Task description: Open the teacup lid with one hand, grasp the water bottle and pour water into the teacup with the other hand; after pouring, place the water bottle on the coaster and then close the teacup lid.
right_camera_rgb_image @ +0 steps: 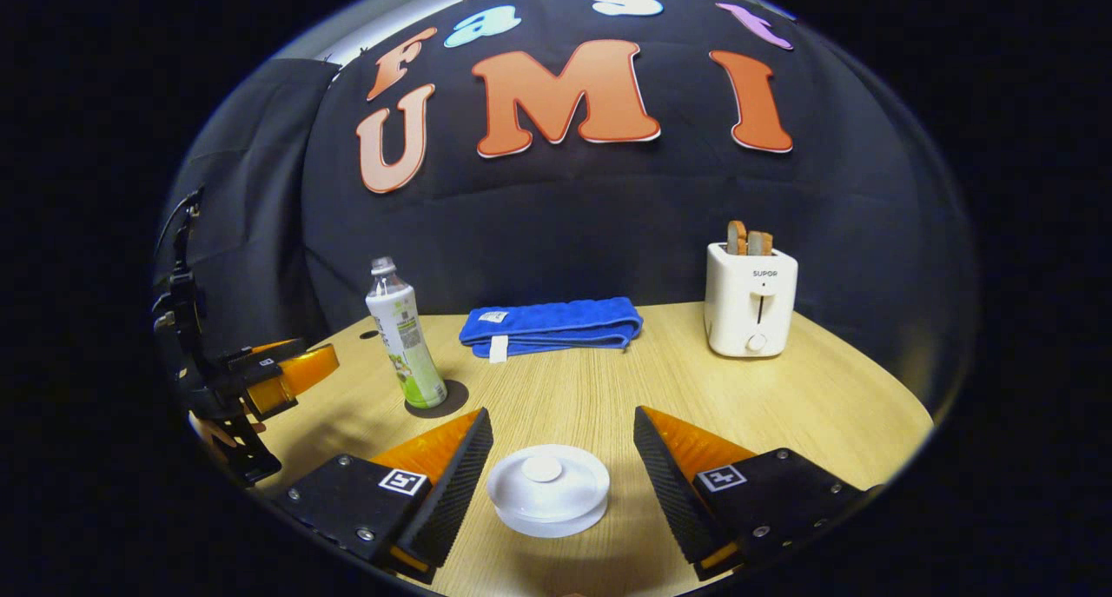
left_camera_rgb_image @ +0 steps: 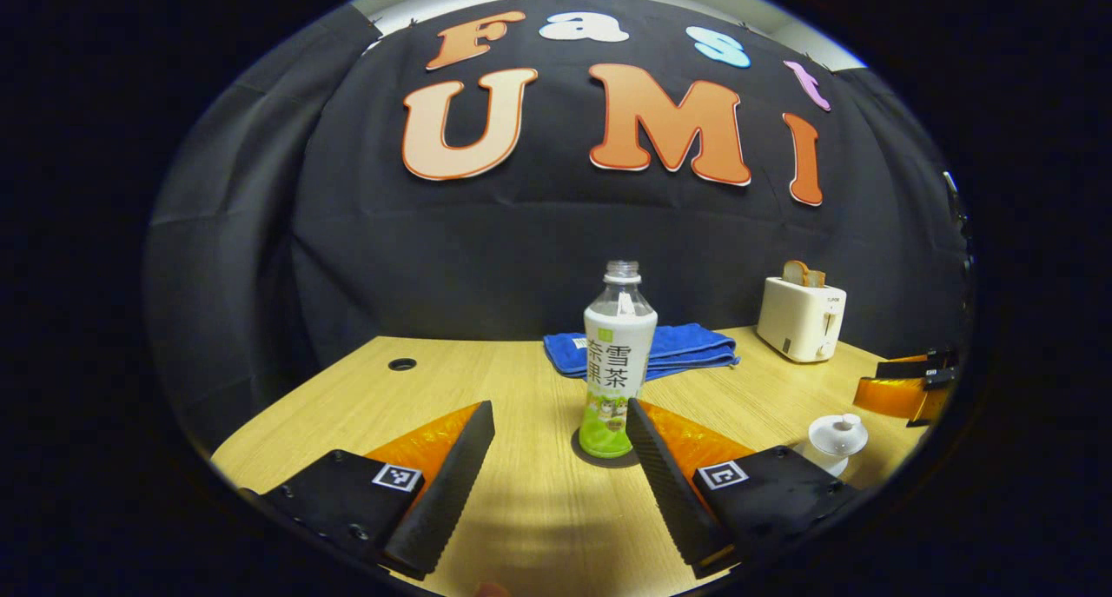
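Teacup [right_camera_rgb_image: 547,493] lidded between wide right gripper [right_camera_rgb_image: 560,454] fingers, water bottle [left_camera_rgb_image: 616,362] ahead of wide left gripper [left_camera_rgb_image: 560,445]

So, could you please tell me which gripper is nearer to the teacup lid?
Right. The right gripper brackets the teacup lid, open, not touching. The left gripper faces the water bottle.

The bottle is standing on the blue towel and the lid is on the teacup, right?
Not quite. The water bottle stands on the dark round coaster, not on the blue towel, which lies folded farther back on the table. Both the left gripper view and the right gripper view show this. The lid is indeed on the teacup.
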Available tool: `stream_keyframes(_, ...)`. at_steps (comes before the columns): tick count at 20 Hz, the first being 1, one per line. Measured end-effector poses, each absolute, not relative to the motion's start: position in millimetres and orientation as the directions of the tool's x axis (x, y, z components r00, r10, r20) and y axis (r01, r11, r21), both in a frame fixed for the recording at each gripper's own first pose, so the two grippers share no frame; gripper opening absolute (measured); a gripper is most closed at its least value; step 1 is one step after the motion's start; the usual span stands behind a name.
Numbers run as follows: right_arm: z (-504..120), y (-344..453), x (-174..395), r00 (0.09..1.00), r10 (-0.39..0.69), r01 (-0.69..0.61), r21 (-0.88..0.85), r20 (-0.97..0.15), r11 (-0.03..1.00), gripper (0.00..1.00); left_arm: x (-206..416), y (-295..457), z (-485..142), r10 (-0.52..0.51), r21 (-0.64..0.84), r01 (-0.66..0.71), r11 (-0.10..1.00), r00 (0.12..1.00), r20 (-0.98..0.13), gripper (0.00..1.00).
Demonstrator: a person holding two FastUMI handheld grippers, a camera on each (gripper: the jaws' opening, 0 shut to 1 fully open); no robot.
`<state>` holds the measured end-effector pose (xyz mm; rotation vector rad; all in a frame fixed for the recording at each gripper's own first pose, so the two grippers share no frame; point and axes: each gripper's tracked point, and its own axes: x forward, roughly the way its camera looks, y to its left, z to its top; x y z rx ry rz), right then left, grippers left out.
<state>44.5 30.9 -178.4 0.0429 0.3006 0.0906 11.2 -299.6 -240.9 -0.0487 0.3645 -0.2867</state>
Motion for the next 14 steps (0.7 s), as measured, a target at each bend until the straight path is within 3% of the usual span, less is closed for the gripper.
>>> stream_keyframes(14, -153, 12, -24, 0.974, 0.061, -0.051, 0.049, -0.217, 0.997, 0.97, -63, -221, -194, -0.151, -0.096, 0.129, 0.987, 0.95, -0.274, 0.98)
